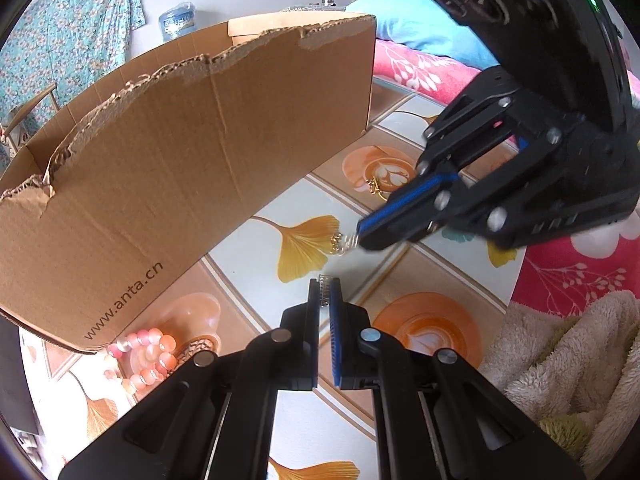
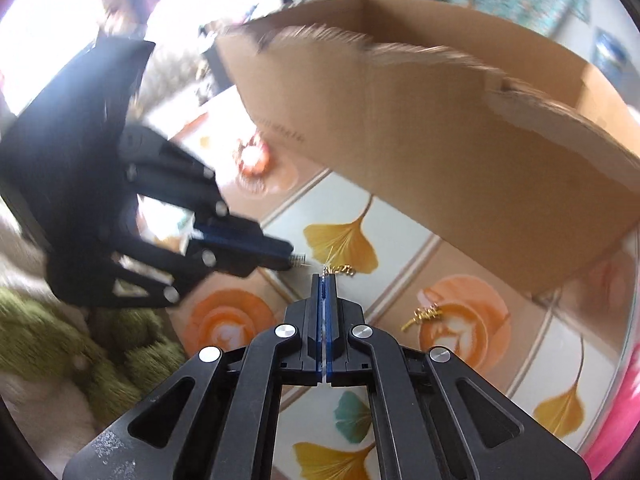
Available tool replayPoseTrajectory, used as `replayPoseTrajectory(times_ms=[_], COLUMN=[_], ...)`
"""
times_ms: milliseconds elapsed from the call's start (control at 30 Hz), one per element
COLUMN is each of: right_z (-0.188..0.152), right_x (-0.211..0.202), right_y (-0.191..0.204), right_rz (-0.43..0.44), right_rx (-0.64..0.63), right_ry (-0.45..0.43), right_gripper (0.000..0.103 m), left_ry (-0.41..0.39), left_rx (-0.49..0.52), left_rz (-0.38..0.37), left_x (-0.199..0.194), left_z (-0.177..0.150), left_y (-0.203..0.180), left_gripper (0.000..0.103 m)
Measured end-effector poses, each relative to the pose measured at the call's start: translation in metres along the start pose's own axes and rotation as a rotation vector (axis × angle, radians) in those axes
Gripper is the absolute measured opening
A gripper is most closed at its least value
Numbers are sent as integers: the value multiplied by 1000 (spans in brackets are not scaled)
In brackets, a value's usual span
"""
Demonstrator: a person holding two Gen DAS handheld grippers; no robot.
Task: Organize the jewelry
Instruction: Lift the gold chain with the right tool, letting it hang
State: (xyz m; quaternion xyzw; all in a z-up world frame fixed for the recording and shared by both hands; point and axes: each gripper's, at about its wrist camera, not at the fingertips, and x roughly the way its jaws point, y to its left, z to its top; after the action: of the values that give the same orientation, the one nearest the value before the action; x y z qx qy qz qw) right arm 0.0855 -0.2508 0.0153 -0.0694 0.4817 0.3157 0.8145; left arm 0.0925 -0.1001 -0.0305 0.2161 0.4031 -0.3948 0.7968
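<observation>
My left gripper (image 1: pixel 325 282) is shut on a small silver coiled piece (image 1: pixel 326 279) that sticks out at its tips. Just beyond it my right gripper (image 1: pixel 362 236) is shut on a gold chain piece (image 1: pixel 339 243) with a silver coil, held just over the tablecloth. In the right wrist view the right gripper (image 2: pixel 325 278) pinches the gold chain piece (image 2: pixel 340 270), and the left gripper (image 2: pixel 290 257) comes in from the left with the silver coiled piece (image 2: pixel 298 259). A second gold chain piece (image 2: pixel 424 315) lies on a coffee-cup print.
A torn-rimmed cardboard box (image 1: pixel 180 160) stands right behind both grippers on the leaf-patterned tablecloth (image 1: pixel 248 248). A pink bead bracelet (image 1: pixel 148 356) lies by the box's near corner. A fluffy cream blanket (image 1: pixel 560 360) lies past the table's right edge.
</observation>
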Motion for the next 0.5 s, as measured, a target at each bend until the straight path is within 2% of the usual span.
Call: replayPoseTrajectory(times_ms=[200,267,400,500], right_z=[-7,-6,-2,3], right_x=[-27,-36,-48,-50], right_y=[-21,-30,-31,-27], right_rz=[126,161,179,175], right_rx=[258,325,371,372], right_ry=[-152,-202,-263,-277], right_gripper=[0,0,0,0], left_ry=[-13,-14,-17,-7], left_rx=[-10,-16,-22,-19], left_rz=[10,11,10,-1], left_x=[0,-1,-5,-5], left_z=[-1,-1,0,0], left_y=[-1,0,0,-1], left_gripper=[4,0,0,0])
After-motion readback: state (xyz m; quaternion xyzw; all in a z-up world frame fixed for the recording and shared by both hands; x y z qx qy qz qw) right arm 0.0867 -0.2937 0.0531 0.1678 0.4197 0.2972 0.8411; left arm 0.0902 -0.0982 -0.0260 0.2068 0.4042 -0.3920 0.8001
